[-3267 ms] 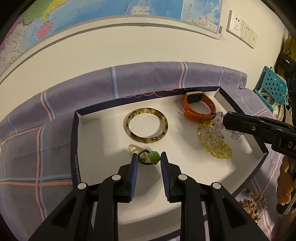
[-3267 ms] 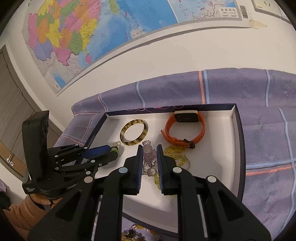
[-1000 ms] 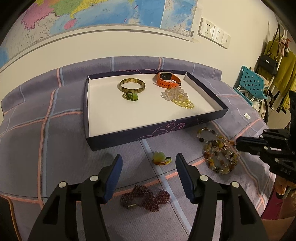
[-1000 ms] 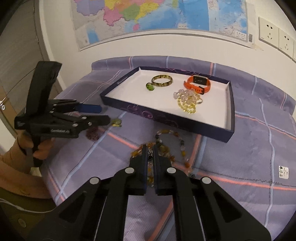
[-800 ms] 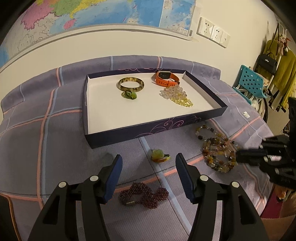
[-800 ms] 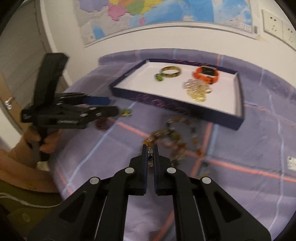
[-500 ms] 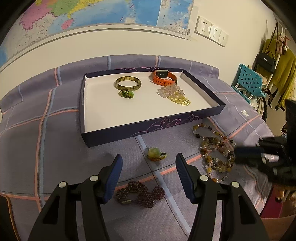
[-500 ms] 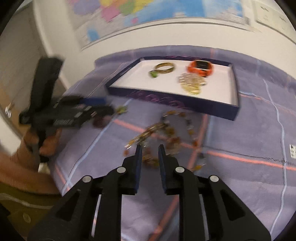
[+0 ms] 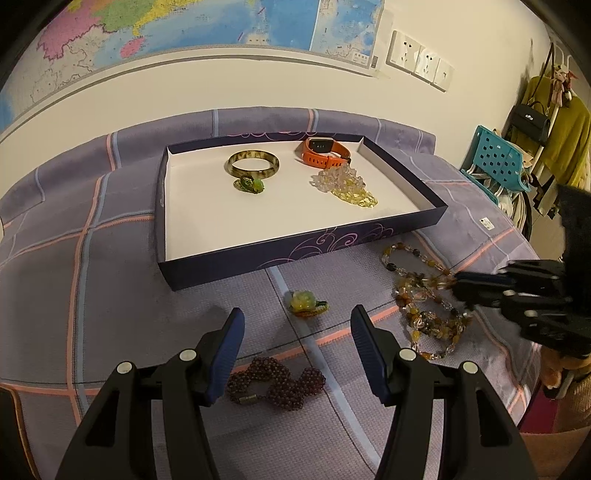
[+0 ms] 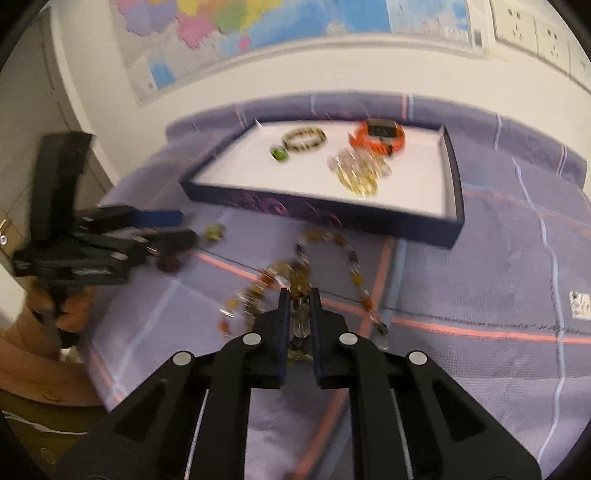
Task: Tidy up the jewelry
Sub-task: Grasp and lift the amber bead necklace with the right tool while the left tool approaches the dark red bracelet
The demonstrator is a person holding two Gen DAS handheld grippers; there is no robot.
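Both grippers are hovering: right gripper (image 10: 297,295) closing onto the amber bead necklace (image 10: 295,280) bunched between its fingers, tray (image 10: 452,173) lying beyond, left gripper (image 9: 295,334) gaping empty.

A coloured map (image 9: 207,26) spans the cream wall (image 9: 258,88) along the frame's top; white sockets (image 9: 421,59) sit upper right; a teal chair (image 9: 495,162) and hanging yellow coat (image 9: 569,144) fill the right edge; warm indoor light.
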